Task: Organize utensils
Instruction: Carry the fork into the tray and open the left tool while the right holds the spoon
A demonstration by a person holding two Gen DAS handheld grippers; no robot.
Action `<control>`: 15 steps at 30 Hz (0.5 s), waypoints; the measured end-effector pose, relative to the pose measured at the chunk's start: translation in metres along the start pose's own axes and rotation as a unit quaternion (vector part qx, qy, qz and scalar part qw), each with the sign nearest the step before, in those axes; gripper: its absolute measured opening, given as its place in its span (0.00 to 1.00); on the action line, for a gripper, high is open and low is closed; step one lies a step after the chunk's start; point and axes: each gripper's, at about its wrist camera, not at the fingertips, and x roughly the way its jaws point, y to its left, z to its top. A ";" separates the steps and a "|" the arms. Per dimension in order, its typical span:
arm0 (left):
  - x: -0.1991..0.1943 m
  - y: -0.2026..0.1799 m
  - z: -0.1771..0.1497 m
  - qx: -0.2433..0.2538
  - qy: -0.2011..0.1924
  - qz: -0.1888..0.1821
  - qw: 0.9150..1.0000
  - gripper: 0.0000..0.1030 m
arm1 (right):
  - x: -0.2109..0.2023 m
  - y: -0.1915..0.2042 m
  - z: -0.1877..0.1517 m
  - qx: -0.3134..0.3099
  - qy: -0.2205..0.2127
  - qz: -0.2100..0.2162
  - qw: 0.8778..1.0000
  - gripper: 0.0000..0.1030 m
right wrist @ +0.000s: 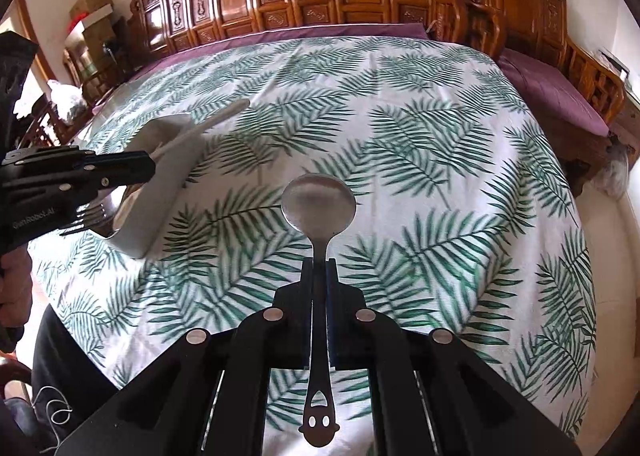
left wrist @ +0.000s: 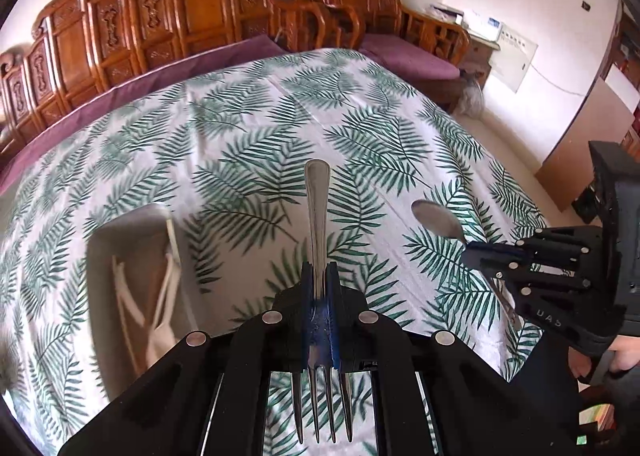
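Steel in both grips. Left gripper (left wrist: 319, 268) jaws clenched on the slim four-tined stainless steel fork (left wrist: 317, 212), pinched at the neck just above the tines, handle pointing away over the bench, tines back toward the camera. Right gripper (right wrist: 319, 262) jaws likewise clenched, on the polished steel spoon with a smiling-face cut-out (right wrist: 319, 212), gripped on the thin stem just below the bowl, bowl forward, cut-out end trailing back. Both pieces lifted clear of the white bench cloth printed with green fern leaves (right wrist: 440, 176), over the near side of the bench, apart from one another. Toward the left edge of the bench, a white rectangular holder (right wrist: 160, 192), blurred, with pale long-handled utensils (right wrist: 208, 124) sticking out of it; probably the place to file these.

Handling, as a judgement: light, rigid, hard to damage, but smooth and slippery against the pads. Narrow stems liable to pivot or slide in a pinch, more so with the heavier end hanging out front, as with the spoon bowl. Best taken squarely across the flat of the stem, close to the balance point. On lowering into the holder, likely to clatter and to knock the pale pieces aside; release only with the low end resting on the holder floor.
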 end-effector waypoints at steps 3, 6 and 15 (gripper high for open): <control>-0.011 0.012 -0.005 -0.008 -0.008 0.005 1.000 0.06 | 0.002 0.014 0.004 -0.009 0.002 0.004 1.000 0.07; -0.019 0.026 -0.011 -0.017 -0.013 0.010 1.000 0.06 | 0.004 0.027 0.009 -0.019 0.003 0.008 1.000 0.07; -0.032 0.074 -0.027 -0.052 -0.021 0.029 0.998 0.06 | 0.009 0.071 0.029 -0.054 0.001 0.021 0.998 0.07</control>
